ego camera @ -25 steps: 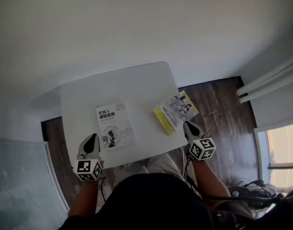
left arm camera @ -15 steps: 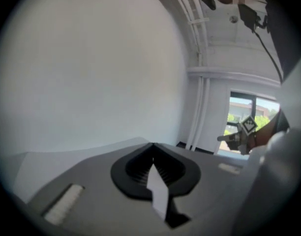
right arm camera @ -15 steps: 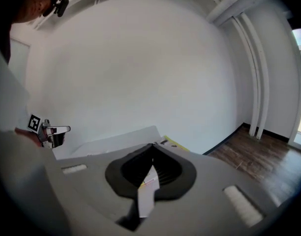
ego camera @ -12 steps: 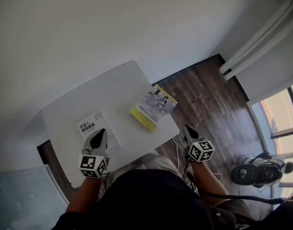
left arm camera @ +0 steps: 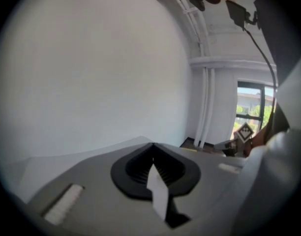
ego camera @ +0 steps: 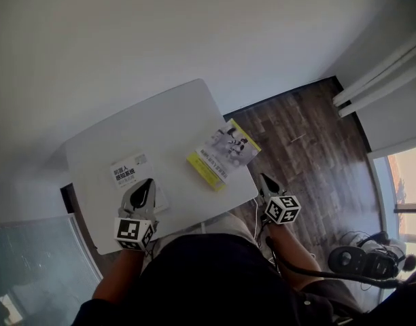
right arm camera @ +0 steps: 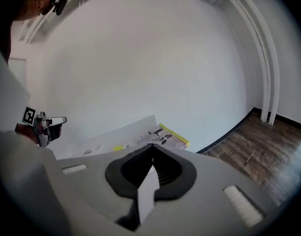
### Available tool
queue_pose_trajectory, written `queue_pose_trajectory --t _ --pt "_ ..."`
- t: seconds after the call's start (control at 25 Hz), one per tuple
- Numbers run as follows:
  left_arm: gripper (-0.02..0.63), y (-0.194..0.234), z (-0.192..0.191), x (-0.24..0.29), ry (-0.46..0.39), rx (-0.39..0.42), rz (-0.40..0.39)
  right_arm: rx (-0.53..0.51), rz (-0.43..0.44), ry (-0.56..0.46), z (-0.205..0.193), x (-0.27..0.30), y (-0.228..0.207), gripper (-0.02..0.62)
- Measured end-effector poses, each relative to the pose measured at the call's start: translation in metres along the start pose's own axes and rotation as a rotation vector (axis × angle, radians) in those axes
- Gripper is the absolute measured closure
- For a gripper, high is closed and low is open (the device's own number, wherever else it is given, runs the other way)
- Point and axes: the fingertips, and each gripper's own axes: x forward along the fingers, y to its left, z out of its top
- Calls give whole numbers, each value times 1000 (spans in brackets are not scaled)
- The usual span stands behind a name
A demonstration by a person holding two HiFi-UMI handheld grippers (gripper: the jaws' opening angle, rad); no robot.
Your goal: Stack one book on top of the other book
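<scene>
The white book (ego camera: 126,174) lies flat near the front-left of the white tabletop (ego camera: 160,124), its cover bearing two lines of dark Chinese characters too small to read. The second book (ego camera: 223,153), grey-white with a black drawing and a yellow band along one edge, lies at an angle at the tabletop's right edge, well apart from the first. The left tool (ego camera: 147,183) hangs over the white book's near corner and the right tool (ego camera: 263,178) sits off the tabletop beside the yellow-banded book, both clenched and holding nothing.
</scene>
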Motion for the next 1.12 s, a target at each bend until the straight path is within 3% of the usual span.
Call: queue_pose_trajectory --t 0.08,0.28,0.36,0.52,0.68,0.88,1.12 --pt "601 7 -2 2 24 -17 32 3 11 16 0 12 -9 592" --pt "601 7 0 5 37 36 76 27 24 59 -6 36 -33 589" --pt "601 9 0 8 57 18 92 46 28 67 -7 44 -40 534" --pt "601 2 3 13 59 87 104 69 33 73 -10 56 -50 489" --pt "601 5 -2 21 81 22 119 124 58 68 -11 69 -59 398" --pt "601 14 -15 23 150 -3 162 185 107 59 -11 85 -66 317" --pt "601 18 -14 33 174 -17 190 332 228 61 -16 107 -66 193"
